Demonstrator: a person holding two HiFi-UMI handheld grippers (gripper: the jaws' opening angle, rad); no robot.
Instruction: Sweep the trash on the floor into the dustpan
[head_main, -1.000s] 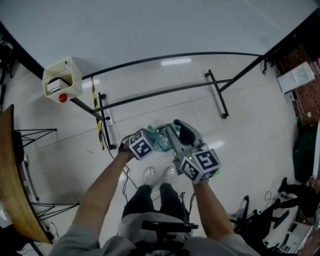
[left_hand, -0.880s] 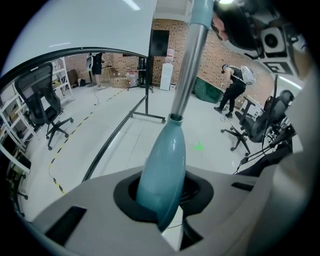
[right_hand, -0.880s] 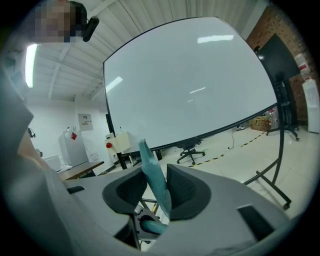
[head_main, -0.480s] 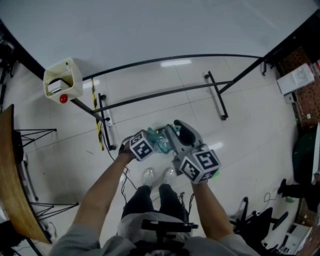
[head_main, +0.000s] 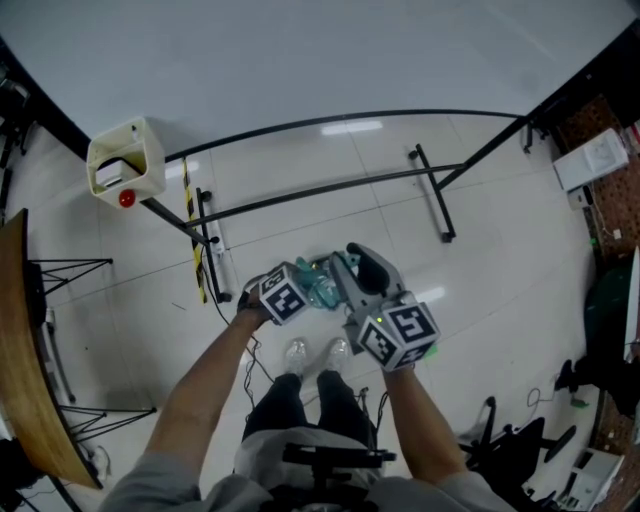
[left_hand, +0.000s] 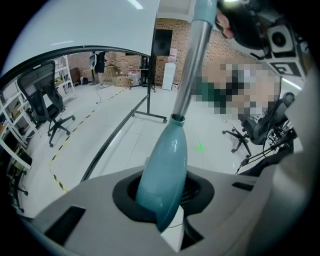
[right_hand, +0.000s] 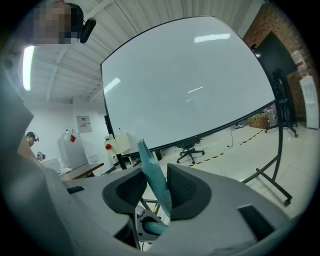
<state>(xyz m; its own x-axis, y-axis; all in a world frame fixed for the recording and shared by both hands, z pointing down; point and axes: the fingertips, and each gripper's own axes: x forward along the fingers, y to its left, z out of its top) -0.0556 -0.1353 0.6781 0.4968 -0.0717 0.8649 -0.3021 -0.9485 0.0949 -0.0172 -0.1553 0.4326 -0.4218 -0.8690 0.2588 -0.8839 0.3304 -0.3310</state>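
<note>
Over the floor (head_main: 500, 260), between the whiteboard stand (head_main: 330, 185) and the person's shoes (head_main: 298, 350), both tools are held up at about waist height, well clear of the tiles. No trash can be made out on the visible floor, and no dustpan tray shows in any view.

The left gripper (head_main: 305, 280) points steeply down. Its fingers (left_hand: 125, 192) pinch the thick end of a teal handle (left_hand: 165, 165) and have just been opening a little, with the handle filling the gap between them. From that handle a grey pole (left_hand: 192, 65) runs straight away from the fingers, and its far end passes just beside the right gripper (head_main: 350, 258). The long axis therefore lies along the line between the two hands, not down towards the floor.

The right gripper points nearly level. Its fingers (right_hand: 187, 192) are closed on a thin teal strip (right_hand: 152, 177) that stands slantwise across the gap; a teal tube (right_hand: 150, 227) shows just below it. I take the strip to be part of the dustpan, though its body is out of sight.

The coming move seems to depend on tipping the pole downward, since the floor lies below both sets of fingers.
</note>
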